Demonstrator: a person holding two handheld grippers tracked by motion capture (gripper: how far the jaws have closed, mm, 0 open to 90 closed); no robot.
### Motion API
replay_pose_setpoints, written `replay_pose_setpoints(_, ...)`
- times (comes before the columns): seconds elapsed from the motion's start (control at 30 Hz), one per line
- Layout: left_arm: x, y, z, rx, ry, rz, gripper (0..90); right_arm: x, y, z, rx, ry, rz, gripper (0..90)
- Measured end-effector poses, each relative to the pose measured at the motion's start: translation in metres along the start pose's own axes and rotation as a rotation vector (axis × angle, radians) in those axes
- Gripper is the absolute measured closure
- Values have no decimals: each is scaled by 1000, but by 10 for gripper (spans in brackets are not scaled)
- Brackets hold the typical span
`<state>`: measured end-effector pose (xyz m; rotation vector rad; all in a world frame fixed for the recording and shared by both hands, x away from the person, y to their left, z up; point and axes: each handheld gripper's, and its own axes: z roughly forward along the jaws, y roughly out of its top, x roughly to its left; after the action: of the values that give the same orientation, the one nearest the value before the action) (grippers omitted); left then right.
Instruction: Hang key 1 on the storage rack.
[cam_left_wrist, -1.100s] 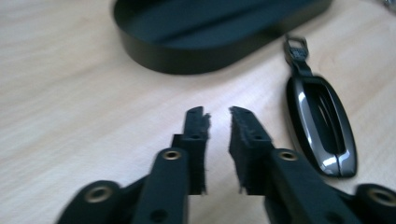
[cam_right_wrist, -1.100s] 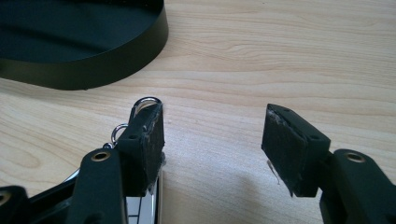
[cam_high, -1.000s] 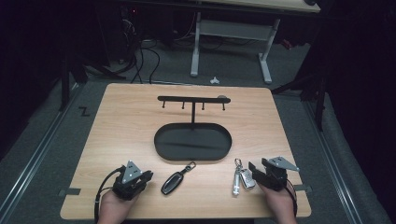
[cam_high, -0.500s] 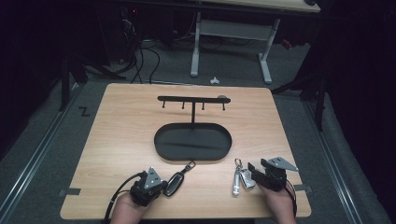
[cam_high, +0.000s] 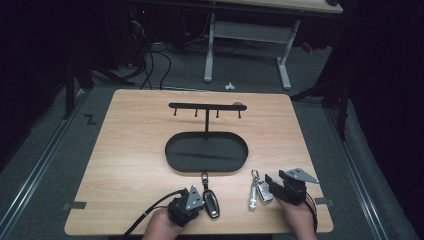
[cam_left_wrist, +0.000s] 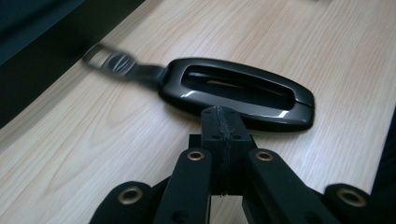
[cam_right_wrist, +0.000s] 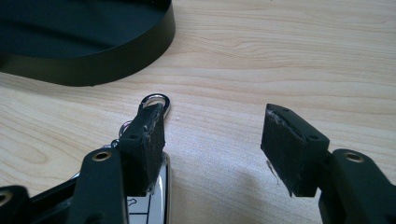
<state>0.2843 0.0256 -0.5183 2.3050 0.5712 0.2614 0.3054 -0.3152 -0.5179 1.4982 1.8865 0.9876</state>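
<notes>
A black car key fob (cam_high: 212, 202) with a short strap and ring lies near the table's front edge. My left gripper (cam_high: 199, 203) is shut with nothing in it, just left of the fob. In the left gripper view its closed tips (cam_left_wrist: 223, 122) touch the long side of the fob (cam_left_wrist: 243, 88). A silver bunch of keys (cam_high: 256, 192) lies to the right. My right gripper (cam_high: 269, 188) is open beside the bunch. In the right gripper view, the right gripper (cam_right_wrist: 217, 135) has its left finger (cam_right_wrist: 145, 140) over the bunch, whose ring (cam_right_wrist: 157, 100) sticks out beyond it.
A black oval tray (cam_high: 207, 151) sits mid-table, with a post carrying a bar of small hooks (cam_high: 206, 106). In the right gripper view the tray's wall (cam_right_wrist: 107, 51) is just ahead on the left. Bare wood (cam_high: 130, 150) lies to the left and right of the tray.
My left gripper has slid right along the front edge up to the fob. The fob has shifted right and turned more upright. The right gripper has stayed put.
</notes>
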Motion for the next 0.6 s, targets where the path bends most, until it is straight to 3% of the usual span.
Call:
replay_pose_setpoints(0.2,-4,17,18,-7,-19,14,900,0,0,-1,-4,0,6,397)
replay_pose_setpoints(0.3,-6,18,19,-13,-14,24,900,-1,-1,-2,-2,1,10,397)
replay_pose_setpoints(0.4,1,14,9,-27,7,14,900,-3,-1,-2,-4,1,10,398)
replay_pose_setpoints(0.6,41,-4,-38,-84,119,-67,899,-3,-1,-4,-9,-1,12,402)
